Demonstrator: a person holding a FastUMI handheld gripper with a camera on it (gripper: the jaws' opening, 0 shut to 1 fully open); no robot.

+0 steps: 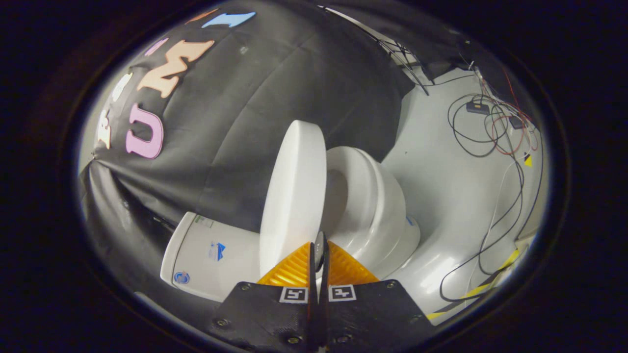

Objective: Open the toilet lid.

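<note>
Starting over on the left, you've got the black cloth wall (255, 122) hanging as the backdrop, all wrinkled near its bottom edge. Below that sits the white toilet tank (211, 255), which has a couple of small stickers on it and looks tipped over because the camera itself is rolled to one side.

Moving right, the toilet lid (294, 196) is raised well off the seat, standing roughly edge-on to the camera just ahead of the fingers. The gripper (319, 255) is pretty much fully closed, fingers pressed together with just a sliver of a gap, and the lid's near rim seems to sit right in that sliver. Looks pinched to me, but the contact point is tiny and partly hidden, so I can't swear both fingers are actually pressing on it.

Just right of the lid is the toilet seat (363, 196), lying on the bowl (392, 235), with the opening visible between lid and seat.

Further right it's pale floor (441, 162), and past that a tangle of black and red cables (490, 132) with a couple of small dark boxes, plus some yellow tape (495, 279) near the floor's edge.
</note>
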